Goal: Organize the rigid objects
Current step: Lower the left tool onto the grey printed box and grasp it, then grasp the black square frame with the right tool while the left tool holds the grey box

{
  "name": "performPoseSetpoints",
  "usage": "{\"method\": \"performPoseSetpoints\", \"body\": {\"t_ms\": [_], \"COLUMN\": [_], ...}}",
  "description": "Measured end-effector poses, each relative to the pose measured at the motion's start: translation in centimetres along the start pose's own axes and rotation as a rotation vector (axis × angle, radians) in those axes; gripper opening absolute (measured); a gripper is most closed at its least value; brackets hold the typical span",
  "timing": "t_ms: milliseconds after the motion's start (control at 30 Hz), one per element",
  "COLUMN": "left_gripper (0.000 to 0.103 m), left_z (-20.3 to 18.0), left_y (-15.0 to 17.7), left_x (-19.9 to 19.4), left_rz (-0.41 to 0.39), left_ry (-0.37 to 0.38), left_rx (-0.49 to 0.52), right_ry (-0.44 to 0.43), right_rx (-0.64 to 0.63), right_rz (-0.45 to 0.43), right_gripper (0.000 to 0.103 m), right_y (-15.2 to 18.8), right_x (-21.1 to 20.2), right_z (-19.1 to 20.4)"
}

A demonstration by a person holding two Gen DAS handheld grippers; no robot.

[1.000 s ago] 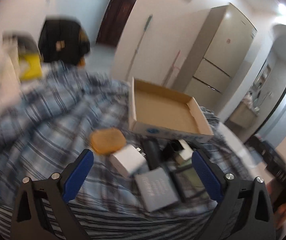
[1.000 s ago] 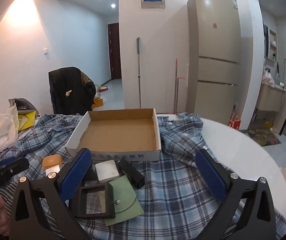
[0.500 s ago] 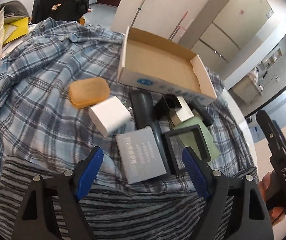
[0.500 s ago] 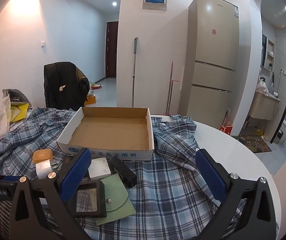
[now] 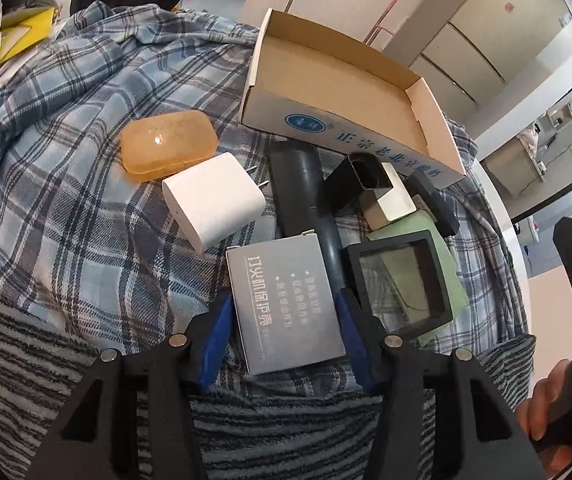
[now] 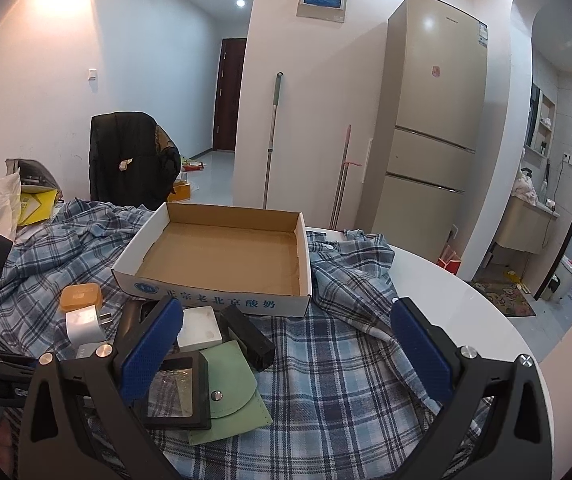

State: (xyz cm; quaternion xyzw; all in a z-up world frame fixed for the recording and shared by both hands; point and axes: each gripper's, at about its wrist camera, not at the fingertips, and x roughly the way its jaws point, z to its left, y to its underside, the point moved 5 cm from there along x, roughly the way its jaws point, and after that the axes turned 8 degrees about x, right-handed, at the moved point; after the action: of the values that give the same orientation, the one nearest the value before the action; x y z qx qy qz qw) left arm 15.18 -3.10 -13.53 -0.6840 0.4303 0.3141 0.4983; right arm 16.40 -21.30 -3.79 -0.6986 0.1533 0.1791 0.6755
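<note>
Left claw (image 5: 283,322) pointing steeply down and closing around the grey flat box (image 5: 283,304), blue pads flanking its two long edges at the near end; hard to tell whether pads are pressing on it yet. Grey flat box lying on the plaid cloth (image 5: 65,168) covering the table (image 6: 458,292), just beside the dark cylinder (image 5: 306,200) and the black framed display case (image 5: 400,284). Display case resting partly on a green pouch (image 6: 233,384). White charger (image 5: 213,200) lying just beside the orange soap-like case (image 5: 167,146), the two touching or nearly so. Small black open-topped box (image 5: 356,182) leaning against a white block (image 5: 392,204), with a black bar (image 6: 247,336) just beyond. Open cardboard tray (image 6: 221,294) sitting behind this cluster, nothing inside it. Right claw (image 6: 286,344) hovering released above the cloth, blue pads standing wide apart, gripping nothing, with the display case and pouch showing beneath its left pad. Right claw's body and the person's fingers (image 5: 546,404) appearing at the right edge of the left wrist view. Striped fleece cloth (image 5: 45,360) lying at the near edge under the left claw.
</note>
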Motion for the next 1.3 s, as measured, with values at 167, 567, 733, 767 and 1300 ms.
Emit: {"method": "performPoseSetpoints", "body": {"t_ms": [167,567,733,767,1300], "left_gripper": [0.051,0.049,0.049,0.049,0.049], "left_z": [-0.4,-1.5,0.2,0.3,0.8], "left_y": [-0.1,-0.9,-1.2,-0.9,-0.1], "left_x": [-2.1,-9.9,-10.0,-10.0,-10.5], "left_rz": [-0.088,-0.581,-0.6,-0.599,-0.624], "left_ry": [-0.013,-0.147,-0.081,-0.076,-0.17], "left_rx": [0.064,0.289,0.225,0.214,0.197], "right_ry": [-0.013,-0.101,-0.117,-0.116,-0.015], "right_rx": [0.015,0.066,0.03,0.02,-0.146], "right_rz": [0.019,0.203,0.347,0.372,0.525], "right_gripper": [0.103,0.103,0.103,0.102,0.102], "right_y": [0.2,2.0,4.0,4.4,7.6], "right_x": [0.2,2.2,3.0,3.2,6.0], "right_z": [-0.1,0.3,1.7,2.1,6.9]}}
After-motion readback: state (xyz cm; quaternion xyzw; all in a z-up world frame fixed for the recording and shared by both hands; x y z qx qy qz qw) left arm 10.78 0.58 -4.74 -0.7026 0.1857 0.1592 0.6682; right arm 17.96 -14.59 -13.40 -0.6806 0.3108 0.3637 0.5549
